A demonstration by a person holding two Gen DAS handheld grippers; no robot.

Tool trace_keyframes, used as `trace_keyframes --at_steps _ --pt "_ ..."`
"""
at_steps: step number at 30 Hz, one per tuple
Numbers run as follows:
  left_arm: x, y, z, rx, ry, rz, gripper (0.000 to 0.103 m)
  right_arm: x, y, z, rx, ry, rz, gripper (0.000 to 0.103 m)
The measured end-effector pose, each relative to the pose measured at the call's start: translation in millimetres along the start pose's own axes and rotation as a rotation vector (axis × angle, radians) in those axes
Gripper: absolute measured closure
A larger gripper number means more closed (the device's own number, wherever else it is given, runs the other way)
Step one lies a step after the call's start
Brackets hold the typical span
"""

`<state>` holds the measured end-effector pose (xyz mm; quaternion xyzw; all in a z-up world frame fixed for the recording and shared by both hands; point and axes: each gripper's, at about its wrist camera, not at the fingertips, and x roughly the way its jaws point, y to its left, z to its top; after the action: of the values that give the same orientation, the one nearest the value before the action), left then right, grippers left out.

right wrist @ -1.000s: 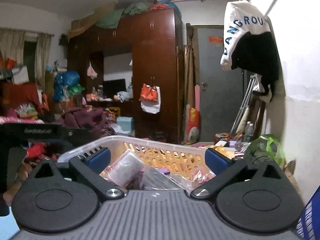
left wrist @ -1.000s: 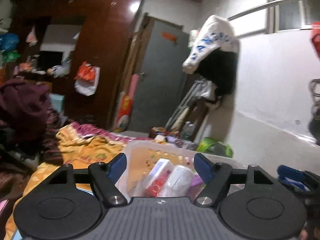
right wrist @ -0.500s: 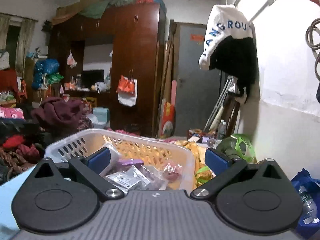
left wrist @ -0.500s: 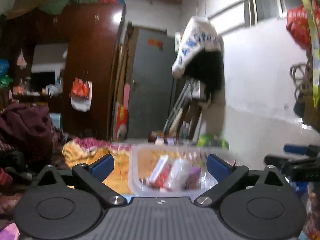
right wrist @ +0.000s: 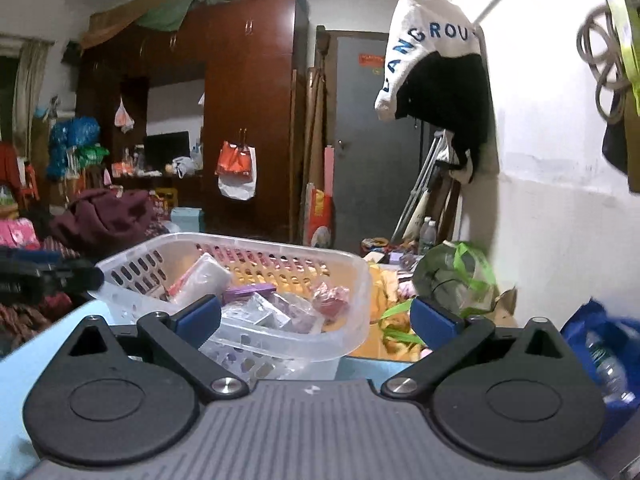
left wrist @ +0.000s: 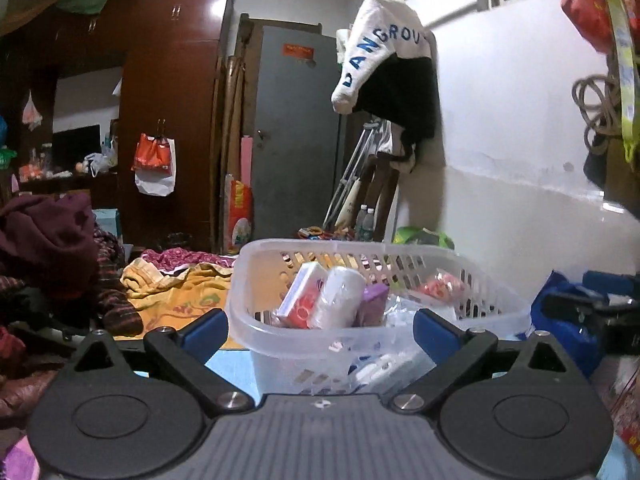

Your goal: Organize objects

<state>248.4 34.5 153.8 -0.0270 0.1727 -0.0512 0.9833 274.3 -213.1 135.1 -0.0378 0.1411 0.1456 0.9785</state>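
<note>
Your left gripper (left wrist: 320, 330) is spread wide with nothing between its blue pads, and your right gripper (right wrist: 316, 316) is equally released and empty. Both hang just short of the translucent white perforated plastic basket (left wrist: 496, 300), which sits on a light blue tabletop (left wrist: 234, 364). In your left view the basket lies dead ahead between the fingers; in your right view it (right wrist: 352, 312) sits to the left of centre, its near corner between the pads.

Inside the basket you can see a white and red flat packet (left wrist: 302, 296) leaning against a white wrapped roll (left wrist: 340, 296), with a small purple box (left wrist: 374, 304) beside that and a pink-red wrapped item (left wrist: 442, 286) toward the far right wall. Clear plastic packets (right wrist: 264, 312) fill the bottom.

Beyond the table lies a yellow patterned cloth (left wrist: 176, 292) and a heap of dark maroon clothing (left wrist: 52, 240). The room behind holds a tall dark reddish-brown wooden wardrobe (left wrist: 172, 80) with an orange and white plastic bag (left wrist: 154, 164) hanging on it, a grey metal door (left wrist: 296, 132), and a white wall (left wrist: 520, 140) to your right. A white and black garment with blue lettering (left wrist: 384, 68) hangs on that wall. A green plastic bag (right wrist: 456, 276) sits at the wall's foot, and a blue bag (right wrist: 600, 344) holding a clear bottle lies at your far right.
</note>
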Motion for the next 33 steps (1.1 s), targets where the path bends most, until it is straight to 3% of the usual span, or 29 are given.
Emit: trace_keyframes --at_steps 12,33 --pt "-3 -27 -9 0.074 0.023 -0.012 0.003 2 -11 -12 0.035 0.034 0.019 0.0" --pt "0 -42 -16 0.061 0.033 -0.022 0.003 -3 -14 -19 0.035 0.034 0.035 0.0"
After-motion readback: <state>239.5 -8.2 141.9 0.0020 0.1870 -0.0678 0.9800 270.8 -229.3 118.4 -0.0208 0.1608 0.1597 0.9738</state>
